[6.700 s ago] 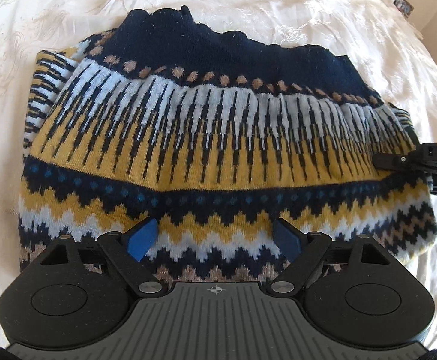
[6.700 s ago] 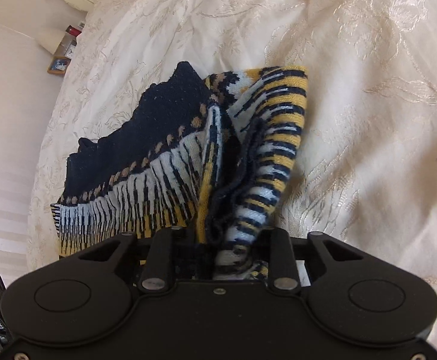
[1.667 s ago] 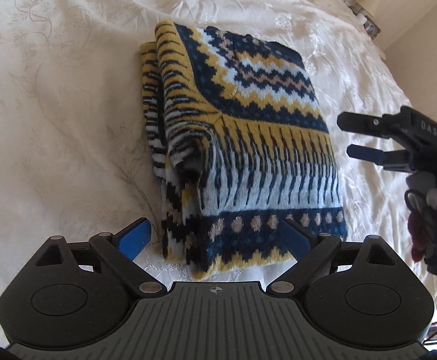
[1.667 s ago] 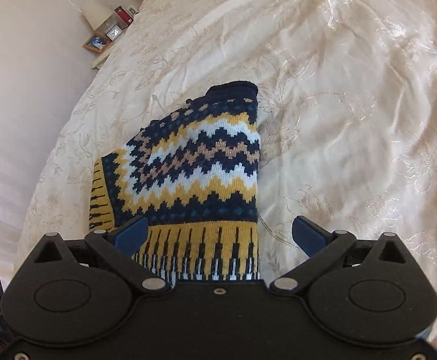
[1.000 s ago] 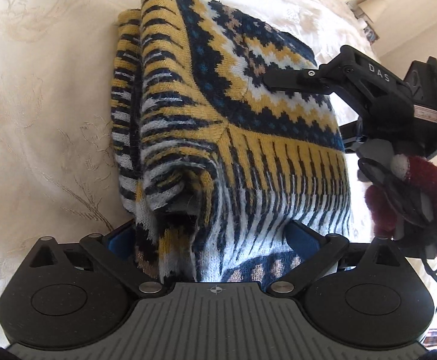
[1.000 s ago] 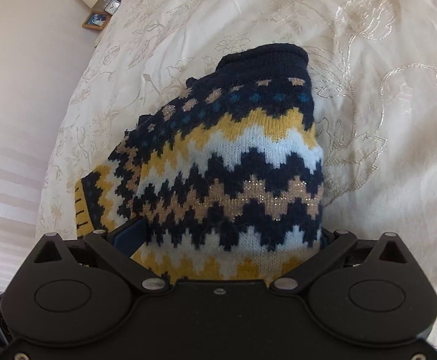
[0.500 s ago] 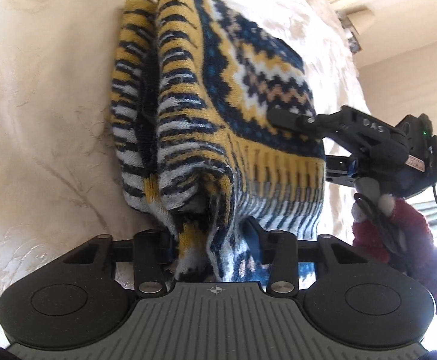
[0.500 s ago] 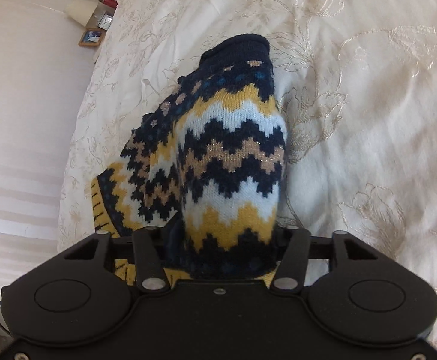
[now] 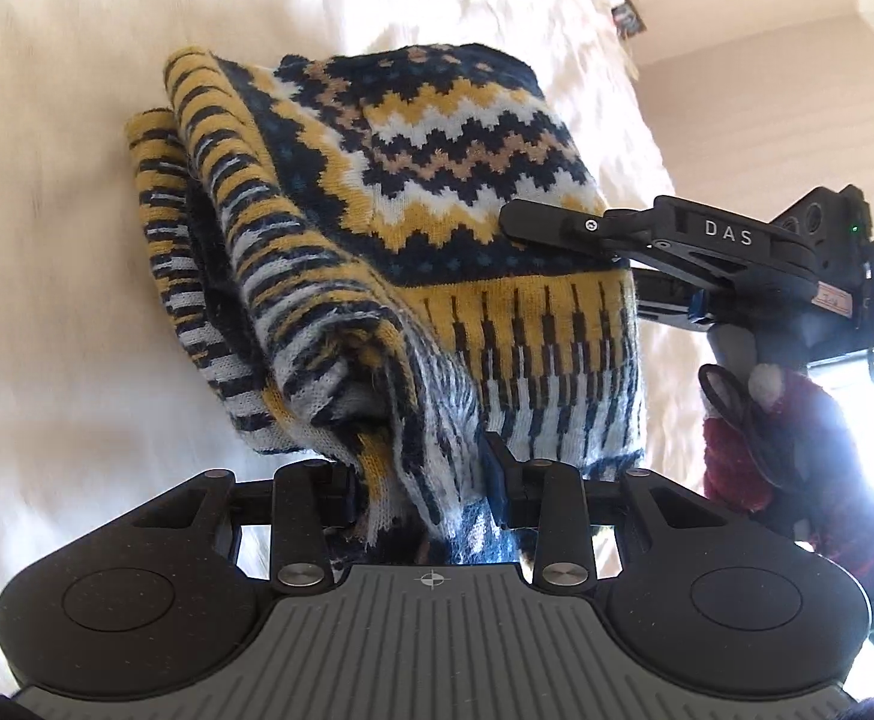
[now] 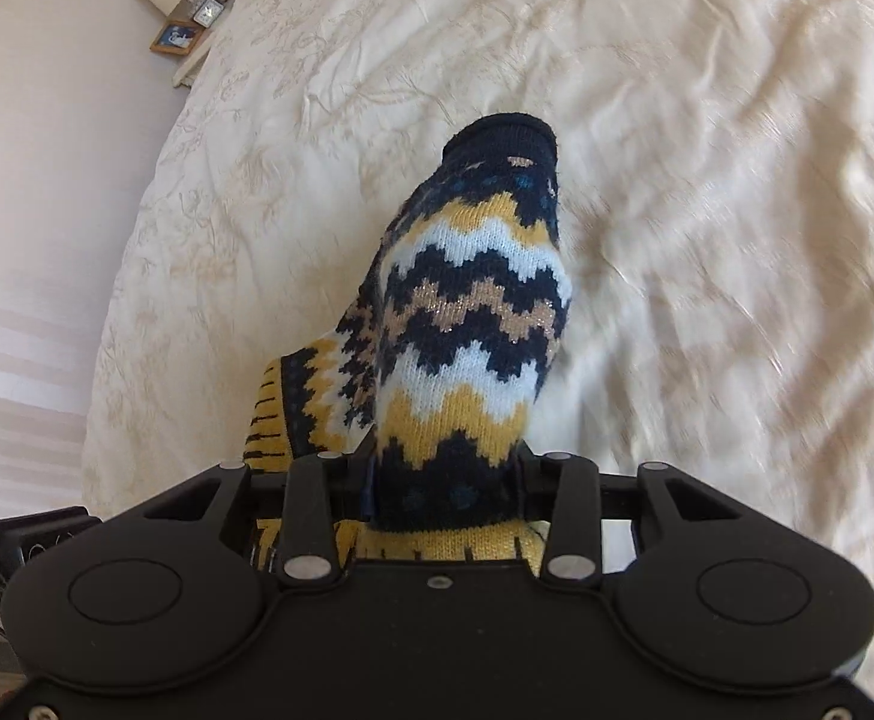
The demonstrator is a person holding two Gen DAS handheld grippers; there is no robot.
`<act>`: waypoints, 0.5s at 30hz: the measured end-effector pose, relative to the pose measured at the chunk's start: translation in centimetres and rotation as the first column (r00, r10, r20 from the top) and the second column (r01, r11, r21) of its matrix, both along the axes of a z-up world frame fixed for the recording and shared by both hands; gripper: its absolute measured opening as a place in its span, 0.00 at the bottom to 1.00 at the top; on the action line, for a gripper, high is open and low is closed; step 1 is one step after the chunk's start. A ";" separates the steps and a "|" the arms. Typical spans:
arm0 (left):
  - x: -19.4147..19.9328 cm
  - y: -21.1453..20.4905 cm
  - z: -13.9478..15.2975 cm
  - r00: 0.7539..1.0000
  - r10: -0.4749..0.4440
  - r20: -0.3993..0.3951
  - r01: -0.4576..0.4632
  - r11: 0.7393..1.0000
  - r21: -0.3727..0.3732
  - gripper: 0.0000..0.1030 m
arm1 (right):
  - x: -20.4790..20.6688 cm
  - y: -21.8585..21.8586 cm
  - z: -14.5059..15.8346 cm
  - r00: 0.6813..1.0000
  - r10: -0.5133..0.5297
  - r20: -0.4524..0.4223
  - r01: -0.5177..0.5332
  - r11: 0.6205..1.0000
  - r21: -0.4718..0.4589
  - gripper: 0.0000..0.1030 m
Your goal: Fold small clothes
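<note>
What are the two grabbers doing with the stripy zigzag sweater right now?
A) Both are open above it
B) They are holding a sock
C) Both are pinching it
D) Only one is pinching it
C: the left gripper and the right gripper each have their fingers closed on the folded sweater.

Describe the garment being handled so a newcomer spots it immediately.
Start at the cream embroidered bedspread filling both views. On it is a folded knit sweater, clamped by the left gripper and right gripper. Its navy, mustard and white zigzag bands mark it out from the pale cover.
</note>
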State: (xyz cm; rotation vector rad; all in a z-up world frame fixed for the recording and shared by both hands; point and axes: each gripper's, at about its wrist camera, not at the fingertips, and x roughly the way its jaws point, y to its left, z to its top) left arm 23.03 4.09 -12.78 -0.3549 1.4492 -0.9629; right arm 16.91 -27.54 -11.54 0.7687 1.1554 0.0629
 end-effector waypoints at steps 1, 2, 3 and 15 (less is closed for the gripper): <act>0.1 -0.2 -0.1 1.000 -0.010 -0.004 0.011 1.000 0.014 0.33 | -1.2 0.0 -0.2 1.000 0.003 -0.015 -0.003 1.000 0.001 0.47; 0.4 -0.3 -0.2 1.000 -0.018 -0.006 0.018 0.999 0.026 0.33 | -2.3 -0.1 -0.5 1.000 0.005 -0.029 -0.005 1.000 0.004 0.47; 0.7 -0.4 -0.3 1.000 -0.023 -0.008 0.023 0.999 0.039 0.33 | -3.3 -0.1 -0.8 0.999 0.006 -0.044 -0.005 1.000 0.008 0.48; -7.9 2.1 0.5 0.963 0.128 0.239 -0.199 0.932 0.303 0.41 | -9.1 -1.3 -0.3 1.000 0.016 -0.005 -0.017 0.994 -0.108 0.73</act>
